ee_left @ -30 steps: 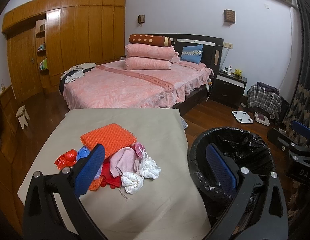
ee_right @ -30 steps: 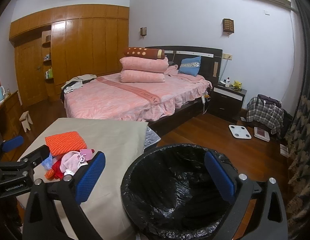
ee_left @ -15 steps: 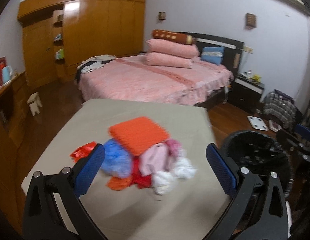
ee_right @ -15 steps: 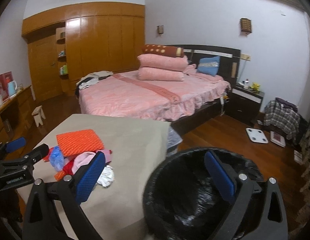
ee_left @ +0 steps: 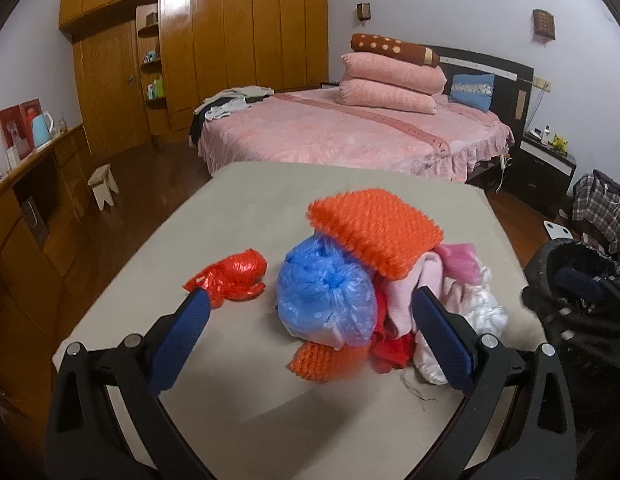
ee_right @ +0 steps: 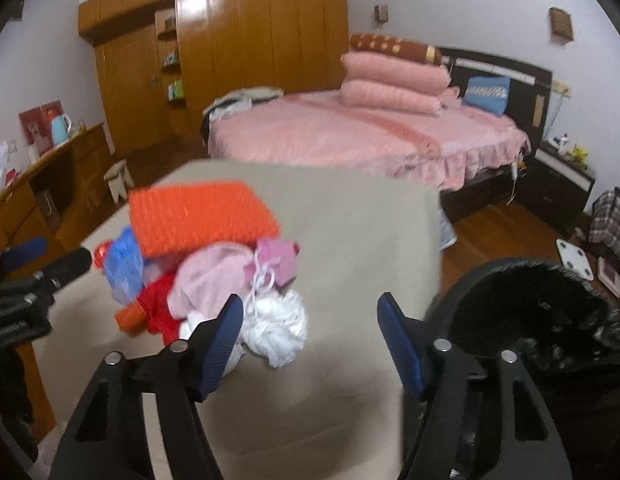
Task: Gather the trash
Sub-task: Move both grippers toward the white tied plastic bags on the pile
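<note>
Both grippers have swung away from the black-lined bin (ee_right: 550, 320) and dropped toward the trash pile (ee_left: 362, 280) on the worktop (ee_left: 250, 200), so picking is about to begin. The left gripper (ee_left: 310, 336) stands wide, empty, framing the blue bag (ee_left: 326, 292). The right gripper (ee_right: 310, 340) is closing beside the white wad (ee_right: 278, 324), nothing gripped.

Pillows (ee_left: 390, 80) are lying stacked on the pink bed (ee_left: 350, 140); a wardrobe (ee_left: 214, 48) is standing left of the bed.
</note>
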A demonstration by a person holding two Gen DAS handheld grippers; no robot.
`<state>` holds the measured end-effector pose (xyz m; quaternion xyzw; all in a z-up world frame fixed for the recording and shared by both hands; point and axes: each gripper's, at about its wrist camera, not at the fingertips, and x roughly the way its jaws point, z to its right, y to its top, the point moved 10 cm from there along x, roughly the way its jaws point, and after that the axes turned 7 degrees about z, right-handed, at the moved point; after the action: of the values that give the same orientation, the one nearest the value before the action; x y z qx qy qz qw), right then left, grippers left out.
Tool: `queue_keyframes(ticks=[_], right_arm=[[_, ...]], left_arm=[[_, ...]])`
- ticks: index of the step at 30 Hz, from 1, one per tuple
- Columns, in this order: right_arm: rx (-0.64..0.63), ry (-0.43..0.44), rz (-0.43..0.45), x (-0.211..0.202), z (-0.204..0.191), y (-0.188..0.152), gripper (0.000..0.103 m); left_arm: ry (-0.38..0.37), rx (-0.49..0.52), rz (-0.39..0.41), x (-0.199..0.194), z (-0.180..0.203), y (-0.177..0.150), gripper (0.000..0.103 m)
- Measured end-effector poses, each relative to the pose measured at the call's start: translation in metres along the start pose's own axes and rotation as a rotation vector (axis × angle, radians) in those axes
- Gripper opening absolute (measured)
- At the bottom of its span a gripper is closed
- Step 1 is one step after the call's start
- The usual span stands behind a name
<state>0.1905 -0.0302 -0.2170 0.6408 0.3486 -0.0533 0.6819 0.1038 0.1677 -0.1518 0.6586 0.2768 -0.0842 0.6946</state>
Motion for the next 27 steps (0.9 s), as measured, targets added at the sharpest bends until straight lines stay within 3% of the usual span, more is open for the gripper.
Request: queue_keyframes(ticks=[4,9,12,16,19,27], right_arm=[[-0.017,0.013,-0.053,0.017,-0.008,-0.017,0.066],[-0.027,0.043,-0.114,0.035,-0.016,-0.031,0.057],[-0.019,0.121,-0.153,0.037,-0.027,-0.041,0.036],[-0.027,0.141,-0.14,0.03,-0.029,-0.042,0.023],[0.005,0.161,-0.134,0.02,-0.022,-0.039,0.004],[0.012,0.136,-0.095,-0.008,-0.009,-0.029,0.003]], left_arm=[[-0.002,0.006,-0.022,0.01,0.001,-0.01,0.098],[-0.007,0.004,-0.03,0.015,0.0,-0.014,0.098],[-0.011,-0.001,-0.037,0.018,0.001,-0.016,0.098],[-0.027,-0.003,-0.051,0.02,0.008,-0.018,0.098],[-0.039,0.0,-0.051,0.019,0.013,-0.02,0.098],[-0.086,0.016,-0.055,0.017,0.042,-0.024,0.093]])
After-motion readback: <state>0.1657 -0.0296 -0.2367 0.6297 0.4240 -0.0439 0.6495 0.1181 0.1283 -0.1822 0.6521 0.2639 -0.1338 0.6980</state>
